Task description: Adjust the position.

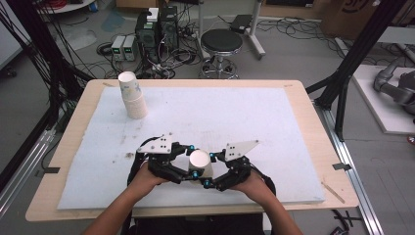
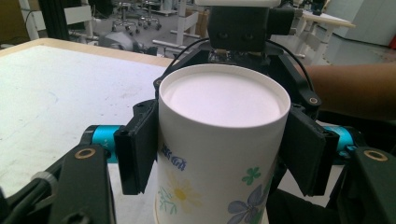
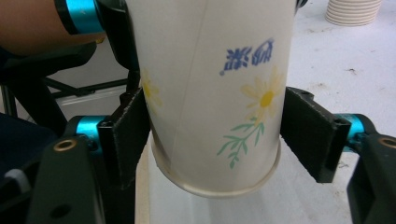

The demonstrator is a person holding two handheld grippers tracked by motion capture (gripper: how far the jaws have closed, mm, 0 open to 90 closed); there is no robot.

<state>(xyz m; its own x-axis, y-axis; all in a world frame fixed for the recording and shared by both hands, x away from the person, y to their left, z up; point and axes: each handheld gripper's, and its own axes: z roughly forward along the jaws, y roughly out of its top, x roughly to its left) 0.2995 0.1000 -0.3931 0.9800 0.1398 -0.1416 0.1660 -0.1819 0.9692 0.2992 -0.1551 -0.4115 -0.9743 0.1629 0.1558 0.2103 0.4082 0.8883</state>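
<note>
A white paper cup (image 1: 199, 159) with a flower print stands upside down on the white mat (image 1: 220, 112), near the table's front edge. My left gripper (image 1: 193, 161) comes at it from the left, my right gripper (image 1: 209, 170) from the right. In the left gripper view both black pads (image 2: 140, 149) press on the sides of the cup (image 2: 219, 140), and the right gripper's body sits behind it. In the right gripper view the pads (image 3: 128, 135) lie against the cup (image 3: 210, 93) just above its rim, on both sides.
A stack of upside-down paper cups (image 1: 132, 95) stands at the mat's back left, also far off in the right gripper view (image 3: 352, 11). The wooden table (image 1: 313, 122) borders the mat all round. A black stool (image 1: 221, 41) and cabled boxes stand on the floor beyond.
</note>
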